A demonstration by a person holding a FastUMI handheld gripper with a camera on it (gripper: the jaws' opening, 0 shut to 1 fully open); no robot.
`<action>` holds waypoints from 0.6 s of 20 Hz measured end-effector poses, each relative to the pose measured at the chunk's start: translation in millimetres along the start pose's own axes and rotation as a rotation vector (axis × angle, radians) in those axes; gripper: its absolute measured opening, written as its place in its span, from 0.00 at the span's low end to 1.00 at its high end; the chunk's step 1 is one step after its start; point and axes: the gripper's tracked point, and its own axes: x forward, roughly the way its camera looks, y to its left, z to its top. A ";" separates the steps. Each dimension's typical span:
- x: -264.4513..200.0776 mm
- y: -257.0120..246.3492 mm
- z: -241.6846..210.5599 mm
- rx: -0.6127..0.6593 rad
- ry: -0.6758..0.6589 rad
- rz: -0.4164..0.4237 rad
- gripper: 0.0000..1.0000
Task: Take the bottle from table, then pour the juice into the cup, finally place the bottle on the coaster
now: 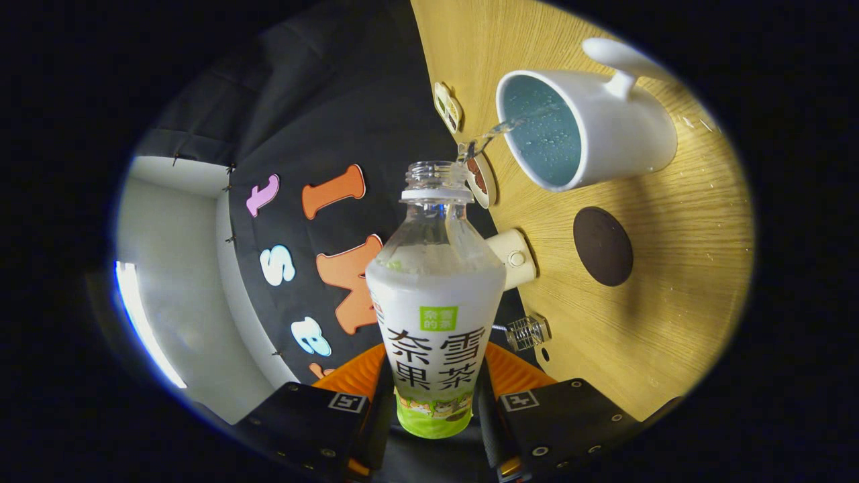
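Mid-pour in the booth: the gripper [435, 402] has its two fingers pressed on either side of the bottle [435, 315], clamped on the lower, labelled part of the body; the bottle is tipped well over, its open neck aimed at the cup [590, 127]; a thin clear stream [486, 137] leaves the mouth and arcs into the cup, where drops already speckle the inner wall.

The cup stands on the table [671, 268], handle turned away from the bottle; the coaster [602, 246], a dark round disc, lies bare just beside the cup, nearer the gripper; a small white cap [515, 258] and a clear threaded piece [527, 332] sit near the table edge.

By the look of it, the bottle is thin clear plastic, light and growing lighter as it empties; likely to dent under a hard squeeze and slick if wet; the sleeved midsection is the stiffer, surer hold, and the present grip is there. The pour appears under way; the placing on the coaster is not yet done.
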 end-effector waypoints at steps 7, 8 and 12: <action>1.7 3.6 -2.1 0.056 -0.019 0.005 0.58; 1.7 3.8 -3.0 0.062 -0.019 0.004 0.58; 3.4 6.2 -4.6 0.105 -0.025 0.001 0.58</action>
